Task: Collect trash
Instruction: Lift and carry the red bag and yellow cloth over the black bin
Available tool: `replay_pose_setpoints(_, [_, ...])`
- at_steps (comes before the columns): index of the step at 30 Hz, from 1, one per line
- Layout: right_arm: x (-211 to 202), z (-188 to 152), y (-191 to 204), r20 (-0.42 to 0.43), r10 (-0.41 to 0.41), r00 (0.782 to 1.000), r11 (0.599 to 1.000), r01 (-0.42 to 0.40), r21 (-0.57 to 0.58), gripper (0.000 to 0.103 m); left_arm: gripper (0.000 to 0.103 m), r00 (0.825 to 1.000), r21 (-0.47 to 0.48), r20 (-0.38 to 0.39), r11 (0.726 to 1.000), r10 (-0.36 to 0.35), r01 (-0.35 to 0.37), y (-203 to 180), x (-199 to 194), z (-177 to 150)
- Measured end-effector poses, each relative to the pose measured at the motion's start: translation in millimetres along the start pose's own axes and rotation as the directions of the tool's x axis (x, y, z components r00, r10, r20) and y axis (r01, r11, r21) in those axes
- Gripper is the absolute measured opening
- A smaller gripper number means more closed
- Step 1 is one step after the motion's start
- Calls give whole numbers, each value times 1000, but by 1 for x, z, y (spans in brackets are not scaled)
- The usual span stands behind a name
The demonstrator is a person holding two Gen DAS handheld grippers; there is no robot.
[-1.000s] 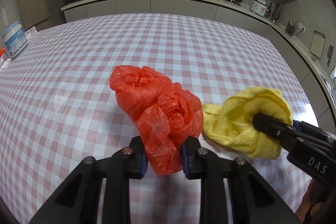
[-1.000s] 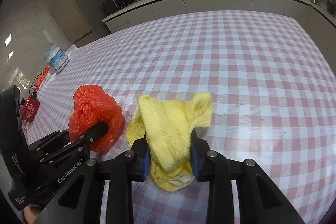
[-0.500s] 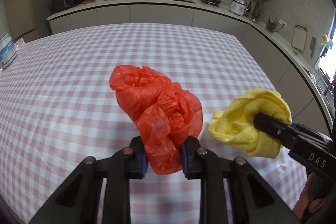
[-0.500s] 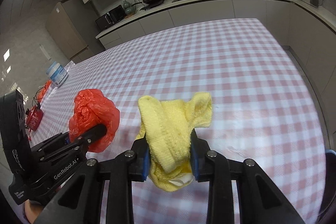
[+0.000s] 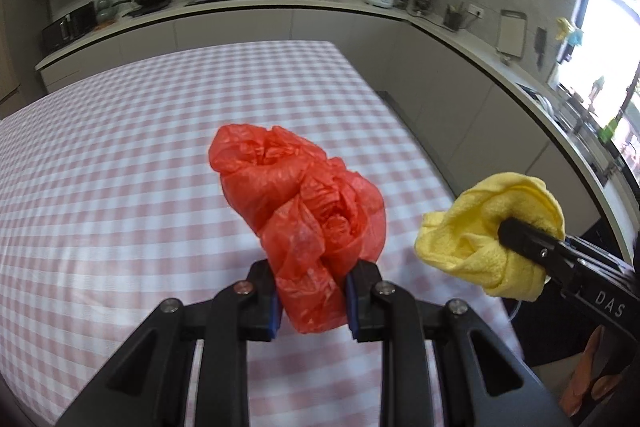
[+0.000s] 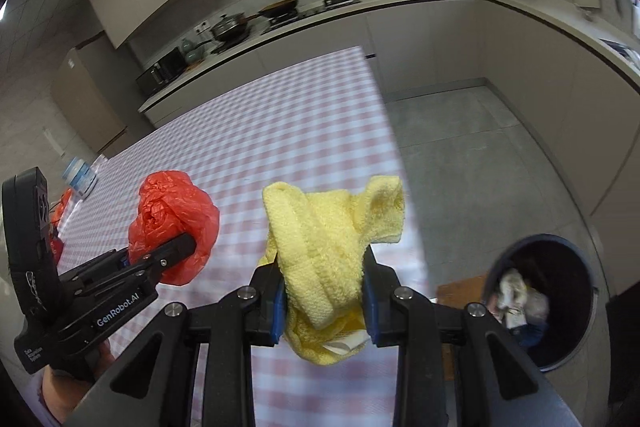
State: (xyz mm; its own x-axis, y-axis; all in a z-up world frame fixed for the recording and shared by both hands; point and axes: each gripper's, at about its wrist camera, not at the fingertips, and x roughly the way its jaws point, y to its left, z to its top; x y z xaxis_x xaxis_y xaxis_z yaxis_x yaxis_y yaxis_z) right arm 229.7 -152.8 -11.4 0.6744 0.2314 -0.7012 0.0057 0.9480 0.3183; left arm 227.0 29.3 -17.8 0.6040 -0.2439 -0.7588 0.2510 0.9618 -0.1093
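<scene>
The left gripper (image 5: 311, 301) squeezes a red bag (image 5: 304, 211) and the right gripper (image 6: 324, 301) squeezes a yellow cloth (image 6: 332, 243), both up above the table (image 5: 120, 167), so next they must reach over the bin (image 6: 540, 291) and let go.

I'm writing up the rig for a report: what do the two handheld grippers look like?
Both the left gripper and right gripper are matte black, with angular forked fingers, silver screws and blue pads. White lettering marks their bodies: "GenRobot.AI" on the left, "DAS" on the right.
</scene>
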Motion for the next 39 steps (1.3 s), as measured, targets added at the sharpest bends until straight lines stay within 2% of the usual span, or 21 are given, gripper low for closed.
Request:
replay_pose_setpoints(8, [-54,-18,-74,37,-94,995,993,91,80,32,26,997,74,-15,994,-82,83,-63,6,3])
replay_pose_setpoints(21, [-119,-54,-174,53,-225,973,952,208,222,32,26,976,197,-86,957,-198,211,-170,24,-8])
replay_pose_setpoints(31, [-135,-74,-227,29,-278,960,922,258,290,32,26,964,242,-145,937,-222,252,-225,45,-21])
replay_pose_setpoints(39, [-116,-79,-265,-16,-297,955,903,287,320,32,26,960,231,-192,941,-205,247,-245,73,-31])
